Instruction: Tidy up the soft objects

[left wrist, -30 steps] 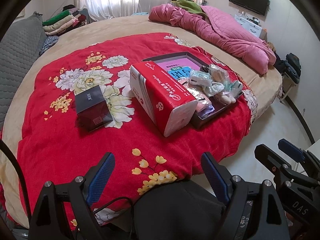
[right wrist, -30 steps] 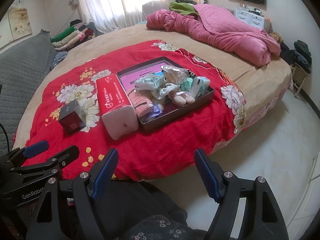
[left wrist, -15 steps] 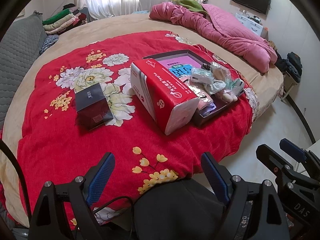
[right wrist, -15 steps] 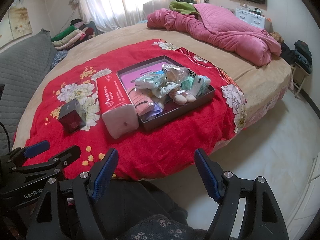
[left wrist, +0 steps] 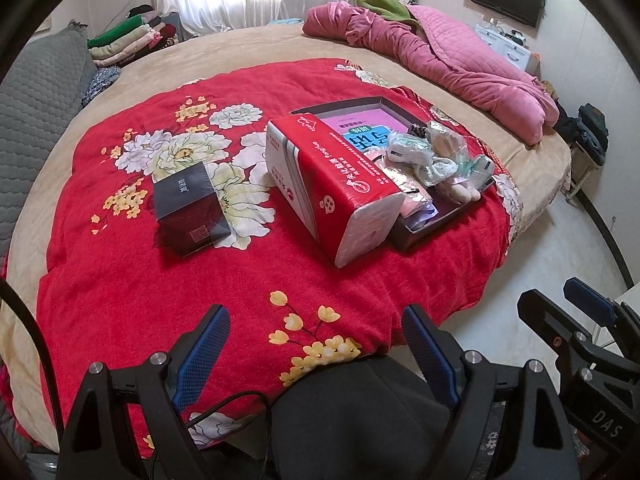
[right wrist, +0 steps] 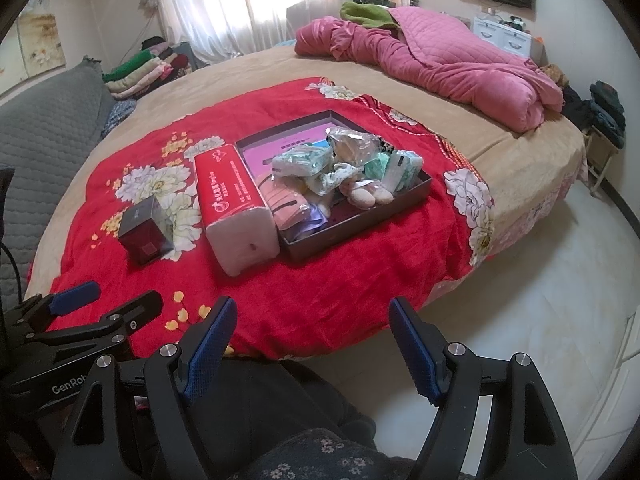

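Left gripper: our left gripper (left wrist: 316, 350) hangs at the near edge of the bed, its blue pads spread wide with nothing between them — only red blanket and our dark lap below.
Right gripper: our right gripper (right wrist: 312, 342) sits just beside it on the right, likewise spread and empty, over the bed's edge and the pale floor.
Key relation: everything we need lies ahead and beyond both grippers, well apart from the pads; nothing is within a simple close.
Tissue pack: the red tissue pack (left wrist: 332, 184) lies on its side, its long axis running away from us and slightly leftward, white end facing us; we judge it about equally near to both grippers, a little toward the left one.
Dark box: a small dark box (left wrist: 188, 208) stands left of the pack, apart from it — the left gripper's side.
Tray: the dark tray (right wrist: 360, 224) touches the pack's right flank and holds a heap of soft packets and pouches (right wrist: 344, 168); we judge the right gripper nearer.
Surface: the red floral blanket (left wrist: 120, 280) is plush and wrinkled, so things may sink or tip.
Room: beyond, the tan bedspread, a rumpled pink quilt (right wrist: 452, 64), folded clothes (right wrist: 140, 70) and curtained windows.
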